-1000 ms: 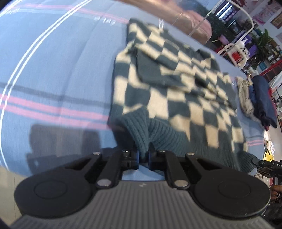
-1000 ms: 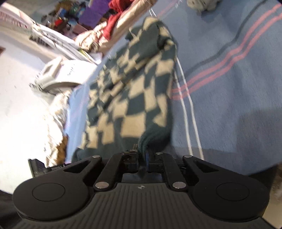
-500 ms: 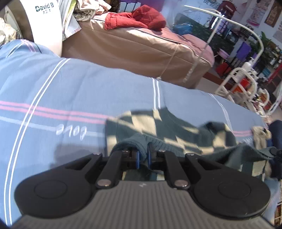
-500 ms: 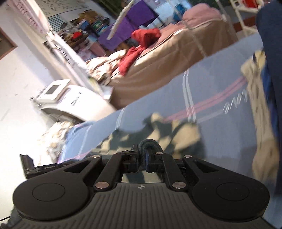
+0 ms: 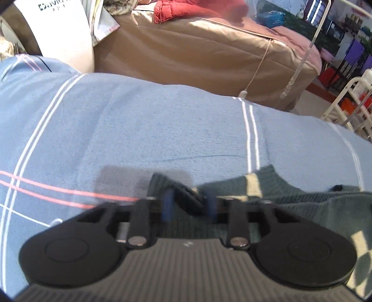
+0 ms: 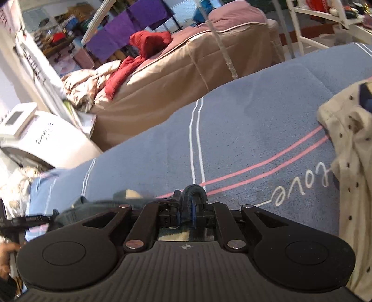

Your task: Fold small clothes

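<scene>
A green-and-cream checked sweater [image 5: 290,197] lies folded on the blue striped blanket [image 5: 139,127]. My left gripper [image 5: 189,205] hovers low over its near edge, jaws opening. The ribbed hem [image 5: 183,192] lies loose between the spread blue pads [image 5: 167,204], which do not press on it. In the right wrist view, my right gripper [image 6: 189,209] has its jaws starting to open. A loop of ribbed hem [image 6: 194,191] still stands pinched between its pads. The rest of the sweater [image 6: 97,204] trails off to the left, mostly hidden behind the gripper body.
A cream dotted garment [image 6: 348,162] with a navy piece lies on the blanket at the right. Beyond the blanket's far edge stand a brown-covered bed [image 5: 197,53] with red clothing [image 5: 186,11], a white appliance [image 6: 46,139] and a white rack [image 5: 348,93].
Both grippers carried the hem across the sweater toward its far end, doubling it over. The left jaws have spread off the hem. The right jaws have widened only slightly.
</scene>
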`<control>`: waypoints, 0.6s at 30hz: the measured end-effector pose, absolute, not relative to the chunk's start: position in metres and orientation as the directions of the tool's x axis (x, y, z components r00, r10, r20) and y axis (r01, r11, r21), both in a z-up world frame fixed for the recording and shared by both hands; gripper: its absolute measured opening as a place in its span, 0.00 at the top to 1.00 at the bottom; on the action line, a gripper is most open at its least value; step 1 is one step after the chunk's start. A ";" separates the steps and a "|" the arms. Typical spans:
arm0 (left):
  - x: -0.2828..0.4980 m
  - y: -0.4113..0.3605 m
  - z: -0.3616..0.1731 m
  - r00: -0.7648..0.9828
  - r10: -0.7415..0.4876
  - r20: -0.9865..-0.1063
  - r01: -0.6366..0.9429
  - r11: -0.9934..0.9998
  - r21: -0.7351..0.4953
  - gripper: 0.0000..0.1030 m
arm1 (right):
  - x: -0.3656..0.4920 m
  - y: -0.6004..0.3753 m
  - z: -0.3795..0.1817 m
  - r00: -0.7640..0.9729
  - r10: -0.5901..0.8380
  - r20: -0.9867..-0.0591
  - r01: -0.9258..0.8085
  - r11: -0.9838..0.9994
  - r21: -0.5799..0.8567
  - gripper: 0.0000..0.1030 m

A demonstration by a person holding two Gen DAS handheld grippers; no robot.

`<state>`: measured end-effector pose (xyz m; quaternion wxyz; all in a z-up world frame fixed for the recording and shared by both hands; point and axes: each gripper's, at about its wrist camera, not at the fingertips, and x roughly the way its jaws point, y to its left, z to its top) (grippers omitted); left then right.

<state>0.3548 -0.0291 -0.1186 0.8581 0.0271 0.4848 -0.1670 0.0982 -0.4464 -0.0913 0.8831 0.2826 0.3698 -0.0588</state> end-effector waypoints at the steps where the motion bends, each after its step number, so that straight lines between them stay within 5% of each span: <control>1: 0.351 -0.030 -0.114 0.509 -0.222 -0.831 0.310 0.948 -0.064 0.36 | 0.100 -0.442 -0.087 0.720 0.078 -0.689 0.302 0.860 0.413 0.78; 2: 0.344 -0.032 -0.108 0.560 -0.177 -0.809 0.306 0.952 0.004 0.24 | 0.098 -0.436 -0.082 0.727 0.045 -0.685 0.287 0.887 0.363 0.76; 3: 0.335 -0.035 -0.101 0.612 -0.137 -0.779 0.304 0.950 0.072 0.16 | 0.096 -0.428 -0.074 0.741 0.013 -0.671 0.259 0.917 0.304 0.57; 4: 0.323 -0.038 -0.092 0.661 -0.109 -0.742 0.310 0.941 0.138 0.11 | 0.093 -0.419 -0.064 0.764 -0.037 -0.644 0.235 0.946 0.225 0.16; 5: 0.309 -0.043 -0.082 0.705 -0.098 -0.703 0.325 0.925 0.197 0.02 | 0.087 -0.409 -0.055 0.787 -0.082 -0.612 0.219 0.964 0.152 0.00; 9: 0.246 -0.062 -0.057 0.757 -0.208 -0.619 0.453 0.850 0.268 0.00 | 0.064 -0.377 -0.022 0.876 -0.070 -0.477 0.079 0.997 -0.003 0.00; 14: 0.195 -0.089 -0.074 0.659 -0.287 -0.696 0.543 0.821 0.176 0.05 | 0.065 -0.341 -0.042 0.776 0.211 -0.595 -0.144 0.977 0.158 0.00; 18: 0.175 -0.100 -0.128 0.657 -0.184 -0.732 0.519 0.814 0.261 0.05 | 0.062 -0.317 -0.084 0.725 0.149 -0.673 -0.160 0.986 0.046 0.00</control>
